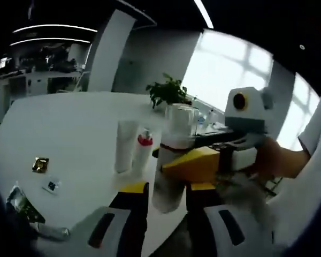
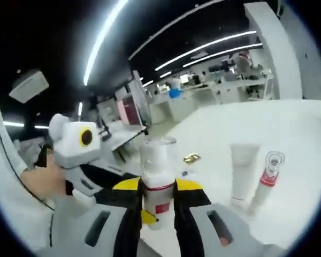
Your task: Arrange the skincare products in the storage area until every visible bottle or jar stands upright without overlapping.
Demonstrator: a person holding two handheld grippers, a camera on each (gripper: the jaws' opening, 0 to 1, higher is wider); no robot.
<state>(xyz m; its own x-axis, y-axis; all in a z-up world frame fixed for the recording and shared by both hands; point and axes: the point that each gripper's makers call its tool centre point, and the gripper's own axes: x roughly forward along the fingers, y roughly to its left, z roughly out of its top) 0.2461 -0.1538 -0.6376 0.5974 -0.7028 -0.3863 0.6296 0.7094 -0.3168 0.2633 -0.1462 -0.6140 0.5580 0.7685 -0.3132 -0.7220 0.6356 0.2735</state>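
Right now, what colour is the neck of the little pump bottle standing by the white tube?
Red; the pump bottle shows it best in the right gripper view.

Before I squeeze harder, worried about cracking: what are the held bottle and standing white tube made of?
Held bottle: likely plastic, translucent frosted body, clear glossy cap. White tube: probably soft plastic, matte, opaque and standing on its cap.
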